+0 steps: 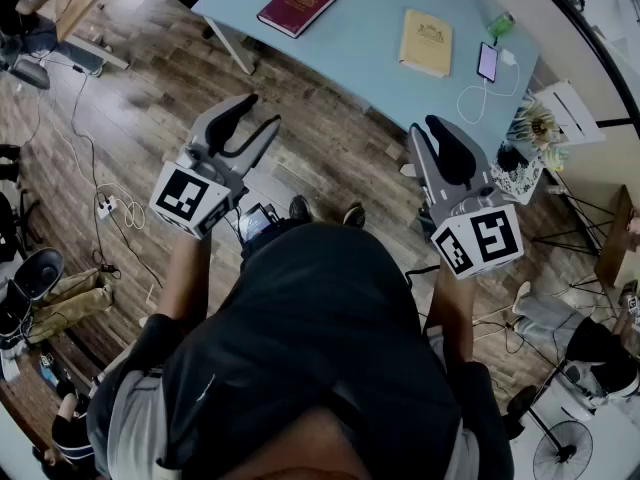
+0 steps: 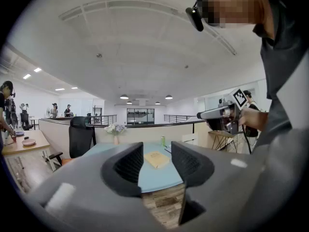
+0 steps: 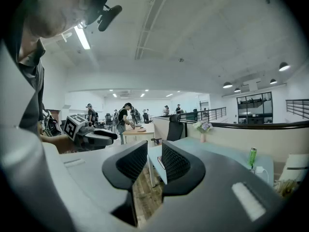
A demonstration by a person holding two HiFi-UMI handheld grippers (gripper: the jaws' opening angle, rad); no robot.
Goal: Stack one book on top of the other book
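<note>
**Both grippers empty, books not yet approached**

- Left gripper (image 2: 158,161): jaws moderately apart, nothing between them. The tan book (image 1: 426,42) shows through the gap, but well off on the table.
- Right gripper (image 3: 154,161): jaws drawn in to a narrow slit, pads not quite meeting, nothing gripped. Only floor and table edge show through the gap.
- Both grippers are held out in front of the person, over the wooden floor (image 1: 330,148), short of the table, pointing roughly level.
- Light blue table (image 1: 370,68): the tan book lies flat toward the right, and a phone (image 1: 488,61) on a cable lies just beside it.
- The maroon book (image 1: 297,5) lies flat toward the left, well apart from the tan one.

Progress, as I judge it: nothing is done. Neither book is touched or lifted. Still to do are the reach to the table, picking up one book, carrying it across and setting it squarely on the other. The right jaws would need to open before they could take a book.
</note>
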